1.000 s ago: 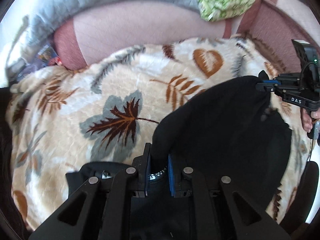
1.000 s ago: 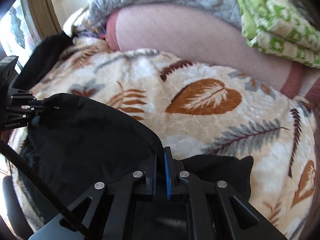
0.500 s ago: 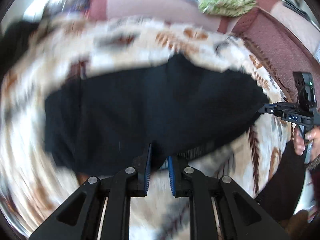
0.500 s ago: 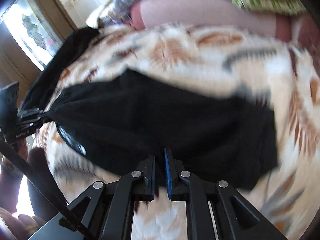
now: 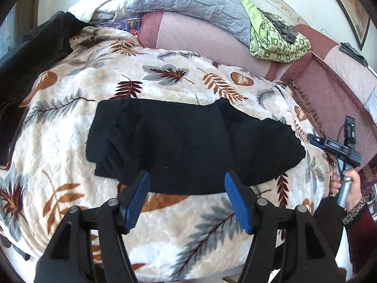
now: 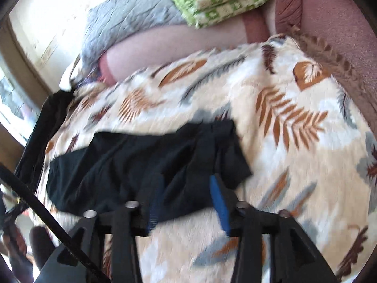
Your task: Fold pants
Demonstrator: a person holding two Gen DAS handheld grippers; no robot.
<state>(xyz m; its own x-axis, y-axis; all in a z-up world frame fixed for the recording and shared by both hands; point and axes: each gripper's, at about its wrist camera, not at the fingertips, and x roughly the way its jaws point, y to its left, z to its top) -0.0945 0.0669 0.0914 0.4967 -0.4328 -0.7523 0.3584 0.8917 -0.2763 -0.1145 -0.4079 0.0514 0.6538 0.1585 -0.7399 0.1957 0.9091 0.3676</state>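
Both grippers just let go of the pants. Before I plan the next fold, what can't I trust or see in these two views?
- Right wrist view: motion blur smears the black pants; edges and layers unreadable.
- Left wrist view: pants sharp but uniformly black, so layer count, waistband and cuffs can't be told apart.
- Left gripper fingers cover the pants' near edge.
- Right gripper: tips too small here; open in its own view.
- Blanket front edge cut off by both frames.

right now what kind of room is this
Likely a living room at home: a pink corner sofa covered by a leaf-print blanket, a grey quilt on its backrest.
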